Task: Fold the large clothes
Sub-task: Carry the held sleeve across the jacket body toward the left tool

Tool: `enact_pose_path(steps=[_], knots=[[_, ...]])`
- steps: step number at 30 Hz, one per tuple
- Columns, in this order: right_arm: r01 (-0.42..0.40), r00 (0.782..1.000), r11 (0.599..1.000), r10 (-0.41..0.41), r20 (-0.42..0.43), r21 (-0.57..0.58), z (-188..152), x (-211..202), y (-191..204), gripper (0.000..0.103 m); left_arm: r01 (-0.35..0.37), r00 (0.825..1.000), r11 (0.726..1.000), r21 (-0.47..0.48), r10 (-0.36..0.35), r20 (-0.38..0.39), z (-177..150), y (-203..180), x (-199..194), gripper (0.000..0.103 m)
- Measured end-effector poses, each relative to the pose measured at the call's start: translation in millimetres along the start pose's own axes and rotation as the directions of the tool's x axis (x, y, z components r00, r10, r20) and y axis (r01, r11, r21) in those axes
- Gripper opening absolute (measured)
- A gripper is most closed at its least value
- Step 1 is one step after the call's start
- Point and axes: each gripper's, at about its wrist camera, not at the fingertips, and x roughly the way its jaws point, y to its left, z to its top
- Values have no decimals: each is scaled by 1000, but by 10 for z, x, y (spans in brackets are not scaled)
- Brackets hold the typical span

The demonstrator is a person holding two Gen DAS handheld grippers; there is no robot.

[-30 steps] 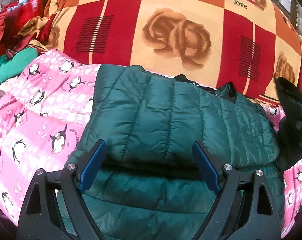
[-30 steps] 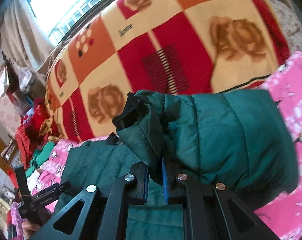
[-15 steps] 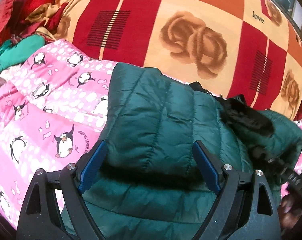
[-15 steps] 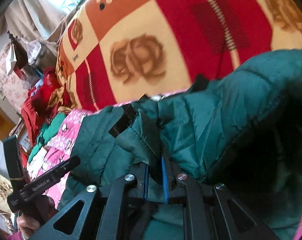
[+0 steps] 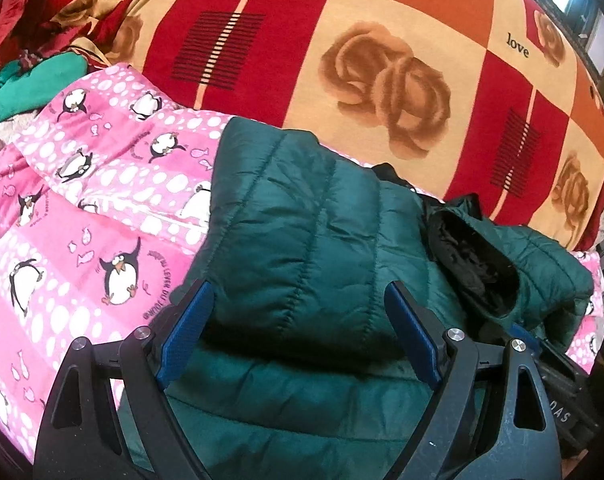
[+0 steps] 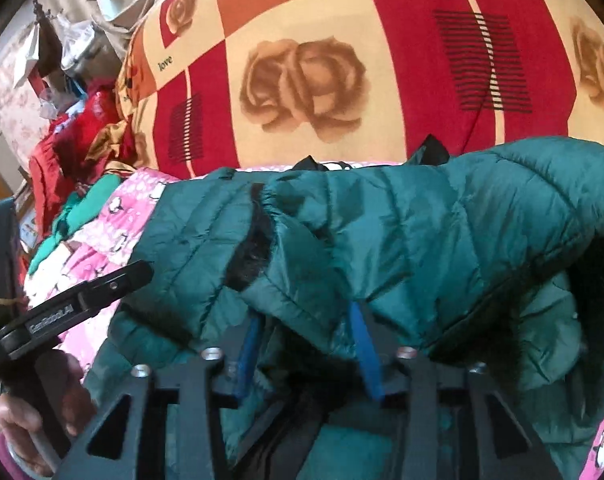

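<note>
A dark green quilted puffer jacket (image 5: 302, 240) lies on a pink penguin blanket (image 5: 81, 208); one side is folded over its body. My left gripper (image 5: 297, 312) is open and empty, its blue pads on either side of the folded panel's near edge. My right gripper (image 6: 306, 320) is open, jaws parted; the jacket's sleeve (image 6: 362, 240) with its black cuff (image 6: 249, 256) lies draped over the blue pads. That sleeve and cuff (image 5: 474, 272) rest on the jacket's right side in the left wrist view.
A red, orange and cream rose-print blanket (image 5: 382, 60) rises behind the jacket. A heap of red and green clothes (image 5: 29, 40) lies at the far left. The left gripper's handle and the hand holding it (image 6: 41, 360) show in the right wrist view.
My right gripper carried the sleeve leftward over the jacket body, then its jaws opened and let it go. My left gripper stayed open over the folded panel.
</note>
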Motion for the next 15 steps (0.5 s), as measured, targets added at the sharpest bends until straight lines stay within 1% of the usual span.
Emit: enact_pose_path(steps=[2, 5, 8, 12, 15], knots=[[4, 1000, 1000, -4, -10, -5, -18, -26, 0, 43, 8, 1000, 1000, 6, -8, 0, -4, -31, -37, 87], [-29, 999, 1000, 29, -18, -2, -52, -142, 5, 43, 28, 1000, 1000, 9, -28, 6, 7, -57, -99, 87], [-54, 999, 998, 53, -9, -20, -70, -331, 29, 43, 78, 997, 997, -20, -78, -5, 42, -71, -129, 87], [-44, 998, 999, 45, 53, -29, -93, -690, -44, 43, 174, 983, 982, -73, -177, -43, 77, -153, -84, 88], [-32, 995, 999, 32, 98, -5, -113, -930, -188, 43, 225, 969, 969, -99, -234, -83, 89, -297, 2, 88]])
